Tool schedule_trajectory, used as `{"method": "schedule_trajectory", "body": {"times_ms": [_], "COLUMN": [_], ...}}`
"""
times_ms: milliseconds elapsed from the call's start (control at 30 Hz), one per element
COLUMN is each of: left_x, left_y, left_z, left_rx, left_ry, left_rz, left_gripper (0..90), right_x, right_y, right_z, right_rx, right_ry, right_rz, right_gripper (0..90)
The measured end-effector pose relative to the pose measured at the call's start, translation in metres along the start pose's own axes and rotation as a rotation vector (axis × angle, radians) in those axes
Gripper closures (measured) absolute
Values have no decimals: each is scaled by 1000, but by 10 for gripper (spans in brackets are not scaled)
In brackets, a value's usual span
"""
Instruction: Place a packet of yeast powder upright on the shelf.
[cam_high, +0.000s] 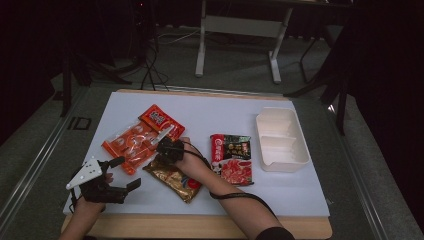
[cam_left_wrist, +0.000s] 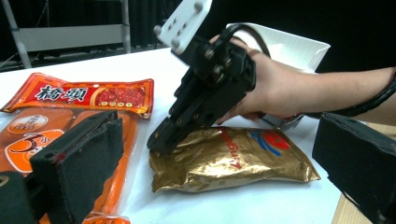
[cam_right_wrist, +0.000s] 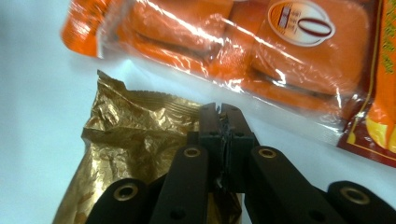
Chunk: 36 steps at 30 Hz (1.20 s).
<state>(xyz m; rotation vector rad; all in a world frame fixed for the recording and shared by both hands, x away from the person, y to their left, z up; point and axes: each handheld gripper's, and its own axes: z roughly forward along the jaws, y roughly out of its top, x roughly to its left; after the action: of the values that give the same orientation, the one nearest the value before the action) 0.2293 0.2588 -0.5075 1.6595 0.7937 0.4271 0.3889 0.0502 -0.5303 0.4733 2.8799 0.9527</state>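
— Jaws first: from above, how did they stand?

— Spread wide on the left gripper (cam_high: 131, 185), which hovered empty near the table's (cam_high: 300, 200) front left corner. The right gripper (cam_high: 161, 146) pointed down at the far end of the gold foil pouch (cam_high: 176, 181), just beside the orange multipack (cam_high: 131, 145). A white tray (cam_high: 265, 162) sat well to the right.

— And along the left gripper's own jaws?

— Its two black pads framed the scene, far apart. Between them lay the gold foil pouch (cam_left_wrist: 233, 158), flat, with the right gripper (cam_left_wrist: 161, 140) tipped onto its near corner.

— The right gripper's own camera?

— The jaws (cam_right_wrist: 223, 116) were pressed together, seemingly on the crimped edge of the pouch (cam_right_wrist: 135, 135); the foil between them was hard to make out.

— So how should that pinch have been done well?

— I'd have judged it best to bite deep past the seal, since foil slips, then lift slowly and keep clear of the multipack's (cam_right_wrist: 224, 51) wrapper.
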Motion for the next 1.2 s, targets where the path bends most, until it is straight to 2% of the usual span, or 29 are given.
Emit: {"method": "schedule_trajectory", "body": {"times_ms": [167,233,433,567,600,733,867,933,1000,1067,1133,1200], "left_x": [0,0,0,0,0,0,0,-1,-1,-1,-1,-1], "left_y": [0,0,0,0,0,0,-1,-1,-1,-1,-1,-1], "left_z": [0,1,1,2,2,2,3,3,3,3,3,3], "left_rx": [2,4,7,11,12,12,13,12,13,12,14,13], "left_ry": [2,2,4,5,6,6,6,5,6,5,6,7], "left_rz": [0,1,0,3,3,2,3,2,5,5,7,5], "left_gripper": [16,16,17,16,16,16,16,16,17,16,16,16], "right_x": [0,-2,-1,2,3,6,14,16,19,21,23,24], "right_y": [1,1,1,1,0,-1,-3,-4,-3,-3,-2,0], "right_z": [-12,-21,-47,-60,-69,-79,-94,-100,-105,-110,-115,-119], "right_rx": [-19,-42,-102,-126,-144,-164,-199,-208,-219,-240,-248,-267], "right_ry": [2,21,38,54,63,68,85,110,110,139,132,161], "right_rz": [-5,17,7,8,7,2,-15,-5,-14,2,-14,-3], "right_gripper": [891,892,892,893,893,893,893,893,893,894,893,894]}}
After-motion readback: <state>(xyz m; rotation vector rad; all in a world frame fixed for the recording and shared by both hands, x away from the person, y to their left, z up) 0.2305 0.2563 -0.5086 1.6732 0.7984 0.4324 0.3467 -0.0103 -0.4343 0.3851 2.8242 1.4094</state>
